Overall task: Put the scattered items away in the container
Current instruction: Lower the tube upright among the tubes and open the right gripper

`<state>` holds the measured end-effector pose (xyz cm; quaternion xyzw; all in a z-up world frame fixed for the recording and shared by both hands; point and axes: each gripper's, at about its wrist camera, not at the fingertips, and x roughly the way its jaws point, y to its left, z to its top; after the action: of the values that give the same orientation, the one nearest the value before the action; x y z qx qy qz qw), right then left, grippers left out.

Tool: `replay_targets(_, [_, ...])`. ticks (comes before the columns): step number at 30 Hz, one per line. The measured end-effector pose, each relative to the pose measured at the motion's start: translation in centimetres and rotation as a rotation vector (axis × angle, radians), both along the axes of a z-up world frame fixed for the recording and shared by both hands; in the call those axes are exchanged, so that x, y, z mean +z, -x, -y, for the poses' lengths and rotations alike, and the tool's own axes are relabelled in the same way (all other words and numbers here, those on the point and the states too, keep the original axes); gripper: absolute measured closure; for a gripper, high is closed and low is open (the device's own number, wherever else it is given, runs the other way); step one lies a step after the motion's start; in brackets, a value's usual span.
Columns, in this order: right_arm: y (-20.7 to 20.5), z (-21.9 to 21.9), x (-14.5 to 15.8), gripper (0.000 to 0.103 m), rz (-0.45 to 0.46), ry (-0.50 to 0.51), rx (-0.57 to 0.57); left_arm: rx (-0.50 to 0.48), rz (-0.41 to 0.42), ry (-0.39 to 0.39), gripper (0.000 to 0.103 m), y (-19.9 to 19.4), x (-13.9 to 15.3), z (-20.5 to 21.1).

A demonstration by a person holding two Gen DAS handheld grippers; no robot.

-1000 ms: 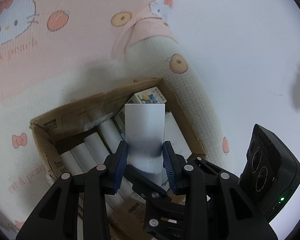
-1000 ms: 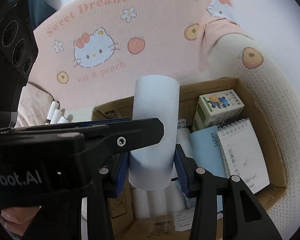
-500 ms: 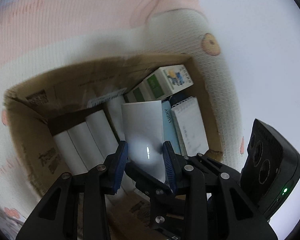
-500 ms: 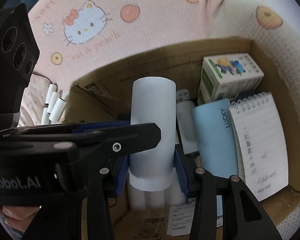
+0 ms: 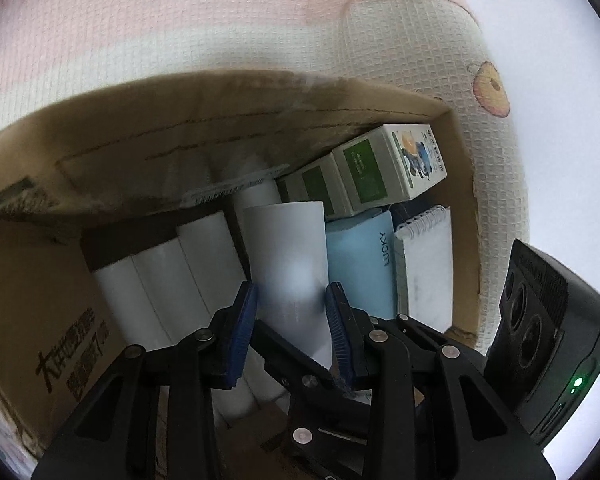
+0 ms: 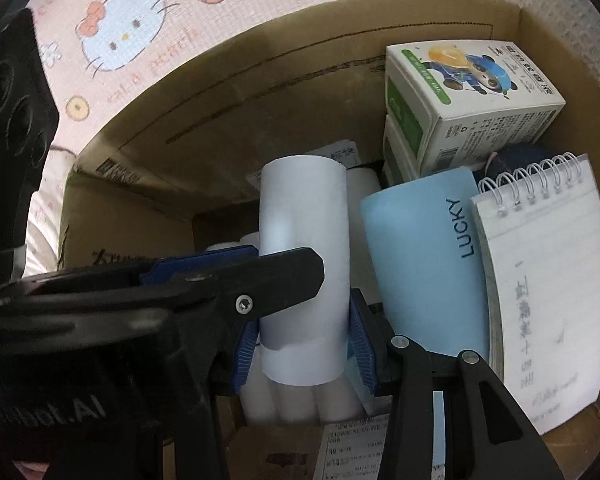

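My left gripper (image 5: 290, 320) is shut on a white paper roll (image 5: 286, 264) and holds it low inside the cardboard box (image 5: 180, 120), above several white rolls (image 5: 172, 284) lying side by side. My right gripper (image 6: 302, 344) is shut on another white roll (image 6: 304, 240), also inside the box (image 6: 260, 60). The left gripper's black arm (image 6: 160, 288) crosses in front of the right roll. The box also holds a light blue "LUCKY" cup (image 6: 424, 264), a spiral notepad (image 6: 548, 280) and green-and-white cartons (image 6: 468, 100).
The box sits on a pink and white Hello Kitty blanket (image 6: 128, 36). The blanket's white waffle part (image 5: 420, 56) lies behind the box. The cup (image 5: 360, 264), notepad (image 5: 424, 268) and cartons (image 5: 380, 168) fill the box's right side.
Both grippers have moved down and forward into the box with their rolls. The box and its contents now fill both views.
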<state>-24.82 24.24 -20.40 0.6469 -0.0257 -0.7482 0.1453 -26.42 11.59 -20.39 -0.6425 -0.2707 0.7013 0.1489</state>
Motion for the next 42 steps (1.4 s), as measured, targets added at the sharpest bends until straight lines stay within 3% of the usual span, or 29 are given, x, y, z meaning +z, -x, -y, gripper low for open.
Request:
replay_targets(10, [0.6, -0.2, -1.0, 0.062, 0.037, 0.036, -0.059, 0.015, 0.023, 0.017, 0.063, 1.0, -1.2, 0.6])
replay_targets(17, [0.1, 0.2, -0.5, 0.060, 0.039, -0.011, -0.081, 0.011, 0.083, 0.018, 0.064, 1.6, -2.2, 0.9])
replay_targets(21, [-0.4, 0.9, 1.1, 0.060, -0.034, -0.098, -0.040, 0.010, 0.096, 0.006, 0.064, 1.6, -2.7, 0.9])
replay_targets(29, [-1.2, 0.6, 2.6, 0.060, -0.034, -0.110, -0.025, -0.018, 0.113, -0.005, 0.064, 1.6, -2.6, 1.3])
replay_targets(30, [-1.3, 0.5, 2.7, 0.061, -0.030, -0.111, -0.023, -0.019, 0.113, -0.012, 0.064, 1.6, -2.5, 1.4])
replay_targets(32, [-1.5, 0.2, 2.7, 0.084, -0.021, -0.111, -0.032, -0.018, 0.119, -0.013, 0.070, 1.6, -2.5, 1.5])
replay_targets(33, [-1.5, 0.1, 2.6, 0.086, -0.014, -0.110, -0.032, -0.021, 0.120, -0.015, 0.075, 1.6, -2.5, 1.6])
replay_targets(36, [-1.6, -0.4, 2.6, 0.087, -0.010, -0.091, -0.047, -0.030, 0.109, -0.020, 0.084, 1.6, -2.4, 1.7])
replay_targets(42, [-1.6, -0.3, 1.8, 0.087, 0.049, -0.106, -0.058, -0.036, 0.113, 0.023, 0.085, 1.3, -2.3, 1.7])
